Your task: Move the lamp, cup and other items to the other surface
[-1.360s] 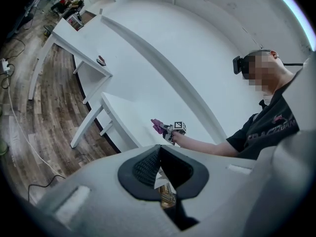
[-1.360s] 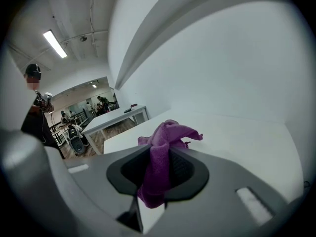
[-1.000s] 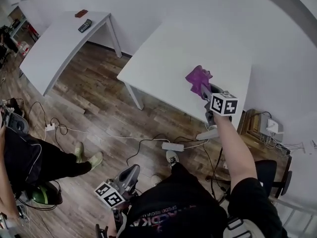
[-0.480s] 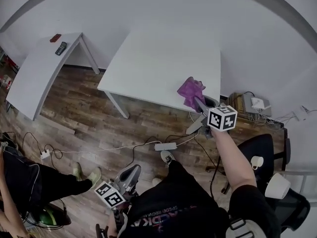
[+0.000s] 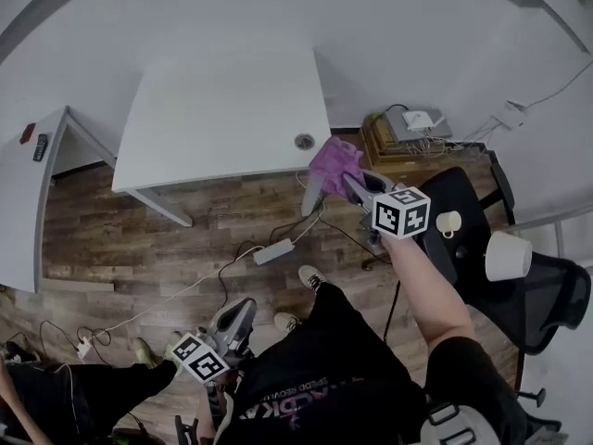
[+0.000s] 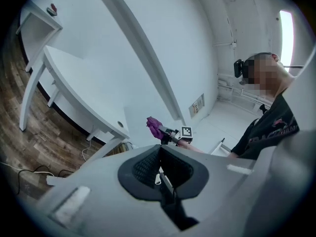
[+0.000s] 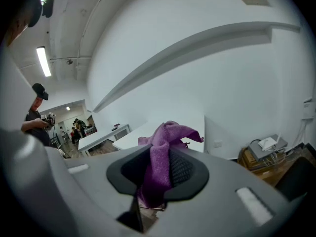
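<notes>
1. Wood-plank floor [image 5: 120,239] runs under a bare white rectangular desk [image 5: 222,109]. Off the desk's right edge stands a black office chair [image 5: 473,248] with a small white cup [image 5: 448,222] and a white lamp shade [image 5: 508,256] on its seat.
2. Right gripper [image 5: 350,182] is out at arm's length, its fingers [image 7: 182,169] clenched on a crumpled purple cloth [image 5: 334,160]. The cloth hangs in the air just off the desk's near right corner, over the floor and touching nothing.
3. Left gripper [image 5: 243,311] is low by the person's hip, its fingers [image 6: 145,167] pressed together with nothing between them.
4. Watch that grip: only a fold is pinched, with loose cloth bunched above the fingers and trailing below. A quick swing could pull it free and drop it on the floor.
5. Near the chair, the trailing cloth could brush the cup and tip it, since the seat gives little room.
6. Underfoot, a grey power strip [image 5: 271,251] and its cables cross the floor by the person's shoes, so a step taken without looking could snag.
</notes>
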The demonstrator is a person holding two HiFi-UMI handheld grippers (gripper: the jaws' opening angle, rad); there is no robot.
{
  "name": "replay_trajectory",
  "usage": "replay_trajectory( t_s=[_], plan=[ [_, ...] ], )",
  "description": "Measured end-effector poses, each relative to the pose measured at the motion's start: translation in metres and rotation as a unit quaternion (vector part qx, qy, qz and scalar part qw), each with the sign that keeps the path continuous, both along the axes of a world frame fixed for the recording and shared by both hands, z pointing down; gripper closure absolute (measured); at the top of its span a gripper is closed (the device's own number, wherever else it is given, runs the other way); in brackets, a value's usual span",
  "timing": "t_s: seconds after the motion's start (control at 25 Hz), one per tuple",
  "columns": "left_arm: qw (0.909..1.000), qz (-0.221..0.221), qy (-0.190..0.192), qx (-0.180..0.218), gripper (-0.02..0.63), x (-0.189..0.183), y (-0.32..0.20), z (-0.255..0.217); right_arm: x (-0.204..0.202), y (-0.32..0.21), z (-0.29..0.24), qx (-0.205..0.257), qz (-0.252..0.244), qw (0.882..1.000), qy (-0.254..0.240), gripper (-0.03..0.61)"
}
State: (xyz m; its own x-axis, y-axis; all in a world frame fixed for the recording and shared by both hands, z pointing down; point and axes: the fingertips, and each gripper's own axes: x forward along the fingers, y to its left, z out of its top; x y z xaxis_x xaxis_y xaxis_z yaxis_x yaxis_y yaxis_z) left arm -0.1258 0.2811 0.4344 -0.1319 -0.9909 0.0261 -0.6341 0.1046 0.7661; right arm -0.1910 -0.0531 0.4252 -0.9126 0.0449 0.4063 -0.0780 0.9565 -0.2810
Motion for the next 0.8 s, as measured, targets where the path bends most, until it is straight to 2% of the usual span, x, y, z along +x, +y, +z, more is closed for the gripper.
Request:
replay_trajectory(
  t_s=[0.2,0.44,0.64,0.8],
  plan=[
    [0.9976,0.069,0.001,0.003,0.614,0.024,-0.051,0.001,0.078,-0.056,0.001,-0.003,0.075,0.997,0.005,0.495],
    [0.9870,0.161,-0.003,-0.002,0.614,0.068,-0.131,-0.005,0.192,-0.132,0.009,-0.012,0.169,0.985,0.017,0.495],
    [0.9807,0.195,-0.001,-0.018,0.614,0.108,-0.191,-0.007,0.279,-0.198,0.032,-0.029,0.227,0.973,0.038,0.495],
    [0.9767,0.211,0.000,-0.039,0.614,0.139,-0.232,-0.005,0.344,-0.243,0.069,-0.042,0.261,0.961,0.076,0.494]
  ],
)
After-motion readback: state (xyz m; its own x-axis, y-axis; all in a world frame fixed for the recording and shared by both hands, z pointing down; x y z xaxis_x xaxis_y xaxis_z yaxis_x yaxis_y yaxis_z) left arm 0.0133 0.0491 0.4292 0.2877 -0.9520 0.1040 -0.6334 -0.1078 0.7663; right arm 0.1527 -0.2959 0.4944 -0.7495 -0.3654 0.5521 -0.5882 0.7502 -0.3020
